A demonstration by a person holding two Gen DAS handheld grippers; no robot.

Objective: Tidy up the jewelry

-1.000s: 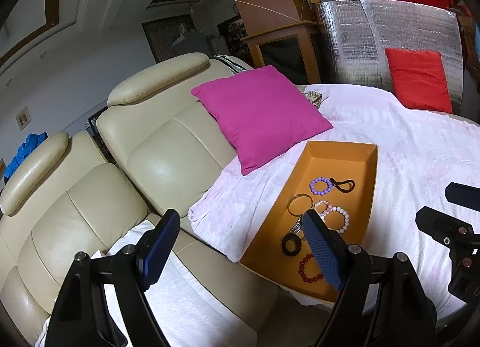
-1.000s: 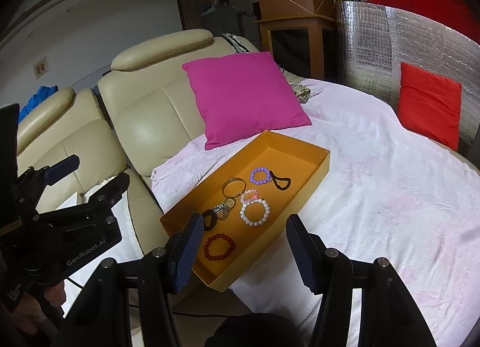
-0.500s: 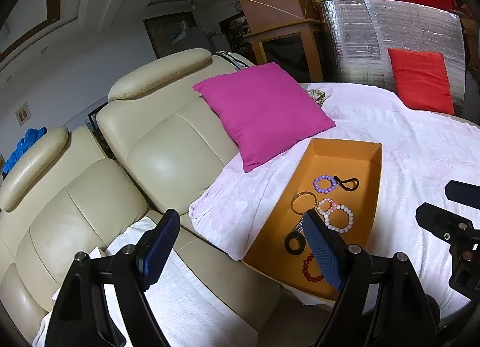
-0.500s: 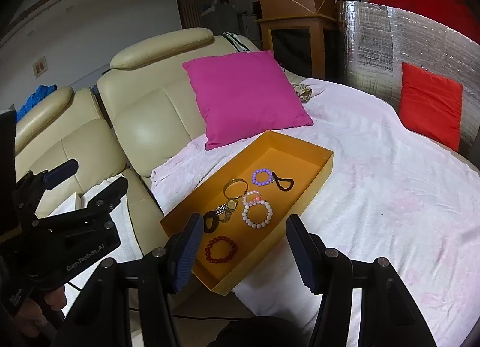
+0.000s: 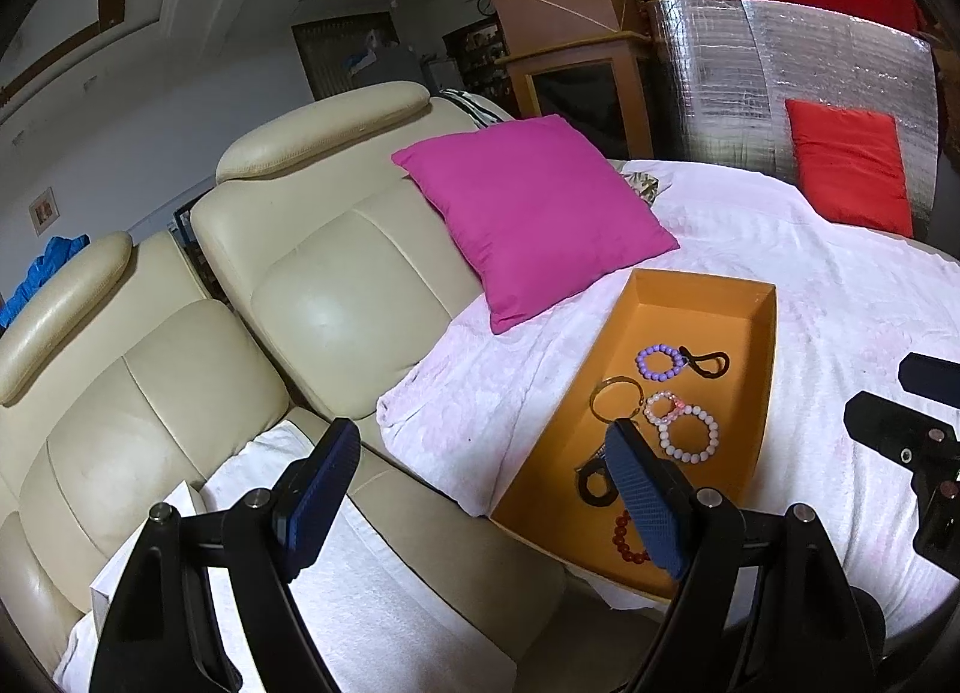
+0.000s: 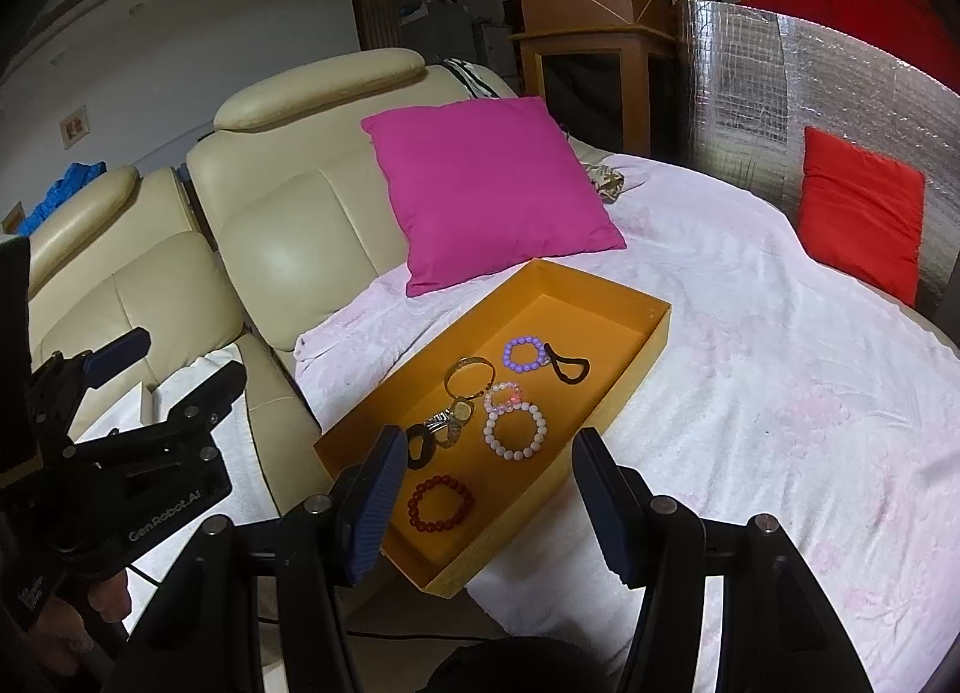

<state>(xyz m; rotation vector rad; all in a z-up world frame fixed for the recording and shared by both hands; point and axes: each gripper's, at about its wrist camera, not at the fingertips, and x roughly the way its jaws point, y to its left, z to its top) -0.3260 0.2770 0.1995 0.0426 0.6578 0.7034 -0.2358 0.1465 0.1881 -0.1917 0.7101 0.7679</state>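
Observation:
An orange tray (image 6: pixel 606 297) (image 5: pixel 690 282) lies on a white-covered table. It holds a red bead bracelet (image 6: pixel 441 504), a white bead bracelet (image 6: pixel 516 430), a purple bead bracelet (image 6: pixel 523 353) (image 5: pixel 659 361), a gold bangle (image 6: pixel 469 376), a black loop (image 6: pixel 567 369) and a black ring (image 6: pixel 418 446). My right gripper (image 6: pixel 489 504) is open and empty, above the tray's near end. My left gripper (image 5: pixel 480 492) is open and empty, left of the tray over the sofa edge.
A magenta cushion (image 6: pixel 486 186) leans on the cream sofa (image 6: pixel 282 225) behind the tray. A red cushion (image 6: pixel 861 213) rests against a silver foil panel (image 6: pixel 756 93) at the back right. A white cloth (image 5: pixel 372 591) lies on the sofa seat.
Both grippers have shifted slightly; the tray sits a little further right in each view. Both stay open and empty.

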